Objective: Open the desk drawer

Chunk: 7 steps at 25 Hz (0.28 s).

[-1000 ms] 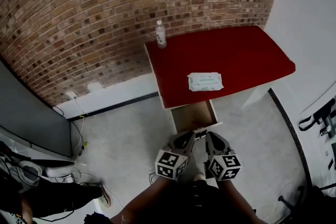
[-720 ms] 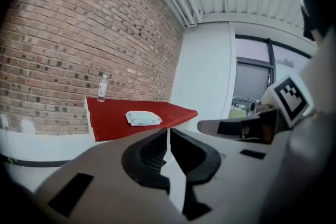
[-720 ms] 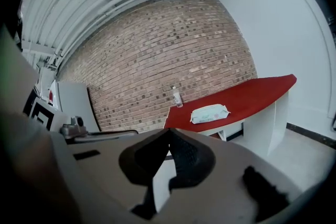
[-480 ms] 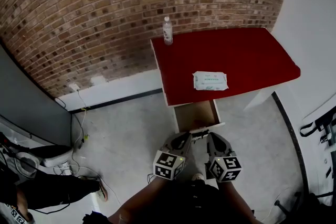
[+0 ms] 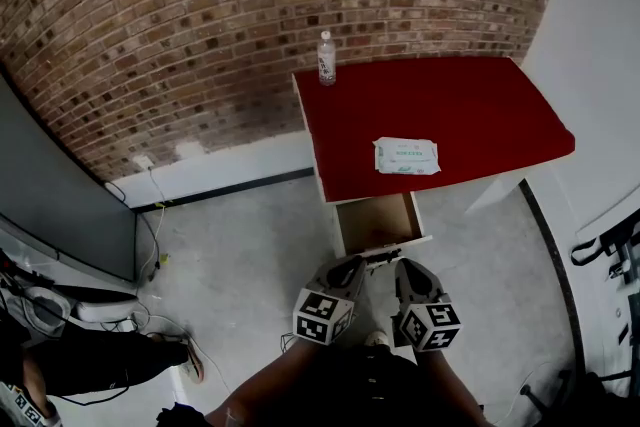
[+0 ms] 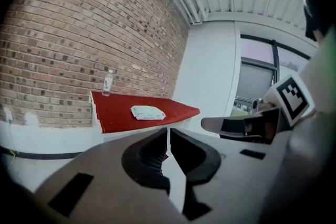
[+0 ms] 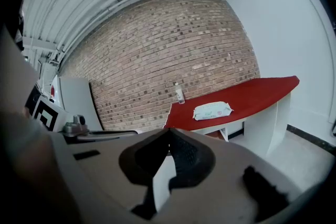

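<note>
The red-topped desk [image 5: 470, 105] stands against the brick wall. Its wooden drawer [image 5: 391, 244] is pulled out at the front left and looks empty inside. Both grippers hover side by side just in front of the drawer front. My left gripper [image 5: 352, 267] is shut with nothing between its jaws [image 6: 168, 132]. My right gripper [image 5: 404, 269] is shut too and holds nothing [image 7: 168, 132]. Neither gripper view shows the drawer; the jaws hide it.
A pack of wipes [image 5: 405, 156] lies near the desk's front edge and a water bottle [image 5: 326, 58] stands at its back left corner. Grey concrete floor [image 5: 250, 265] spreads to the left. Cables and a person's leg [image 5: 110, 365] are at the lower left.
The head view has shifted, so the desk sits slightly further right in the picture. The drawer stays open by the same amount. The left gripper has drawn back a little from the drawer front.
</note>
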Motion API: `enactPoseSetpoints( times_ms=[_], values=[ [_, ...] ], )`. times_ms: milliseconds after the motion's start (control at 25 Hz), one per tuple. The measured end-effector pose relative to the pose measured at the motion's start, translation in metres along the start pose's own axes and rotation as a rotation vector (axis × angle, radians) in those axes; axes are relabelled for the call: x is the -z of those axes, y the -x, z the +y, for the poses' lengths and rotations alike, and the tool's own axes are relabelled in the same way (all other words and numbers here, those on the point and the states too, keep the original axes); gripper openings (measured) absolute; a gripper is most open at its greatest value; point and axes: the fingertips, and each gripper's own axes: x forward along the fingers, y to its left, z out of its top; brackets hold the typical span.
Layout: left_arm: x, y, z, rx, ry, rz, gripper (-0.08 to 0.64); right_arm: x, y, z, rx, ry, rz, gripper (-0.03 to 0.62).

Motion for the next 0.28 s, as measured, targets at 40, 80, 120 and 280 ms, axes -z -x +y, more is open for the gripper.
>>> enactPoseSetpoints(
  times_ms=[40, 80, 120, 280],
  values=[
    [0.0006, 0.0001, 0.0005, 0.001, 0.002, 0.004, 0.026, 0.0003, -0.0004, 0.0005, 0.001, -0.001, 0.002, 0.012],
    [0.0006, 0.0001, 0.0006, 0.003, 0.005, 0.006, 0.026, -0.0001, -0.0006, 0.0005, 0.003, -0.002, 0.004, 0.012],
    [0.0001, 0.0004, 0.0004, 0.005, 0.007, 0.008, 0.026, -0.0007, -0.0007, 0.0004, 0.005, -0.003, 0.004, 0.012],
    [-0.0011, 0.0039, 0.0011, 0.014, 0.016, 0.010, 0.026, 0.0003, -0.0002, 0.0022, 0.015, -0.008, 0.009, 0.012]
  ],
)
